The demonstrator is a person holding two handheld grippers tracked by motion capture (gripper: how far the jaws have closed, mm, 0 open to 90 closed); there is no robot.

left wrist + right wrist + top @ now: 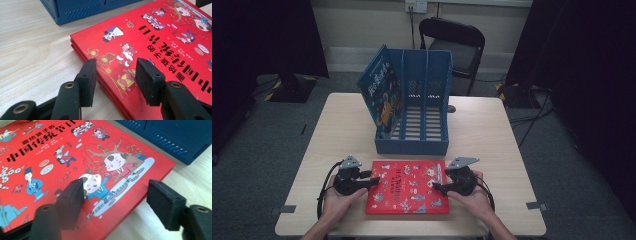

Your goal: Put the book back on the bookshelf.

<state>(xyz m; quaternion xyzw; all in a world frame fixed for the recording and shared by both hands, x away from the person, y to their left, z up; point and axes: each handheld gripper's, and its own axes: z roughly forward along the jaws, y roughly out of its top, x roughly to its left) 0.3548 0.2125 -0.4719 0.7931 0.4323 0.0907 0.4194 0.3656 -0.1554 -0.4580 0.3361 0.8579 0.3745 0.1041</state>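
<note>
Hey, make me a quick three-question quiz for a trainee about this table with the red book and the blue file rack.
1. True or false: the left gripper is shut on the red book.
2. Where is the blue book? A) flat on the table B) leaning in the leftmost slot of the blue file rack C) on the chair
3. Fill in: the right gripper straddles the red book's ____.

Key:
1. False; its jaws stand apart.
2. B
3. Edge; one jaw is over the cover, the other over the table.

Black left gripper (374,181), right gripper (435,187); grey triangular plates; brass-looking pivot screws.
</note>
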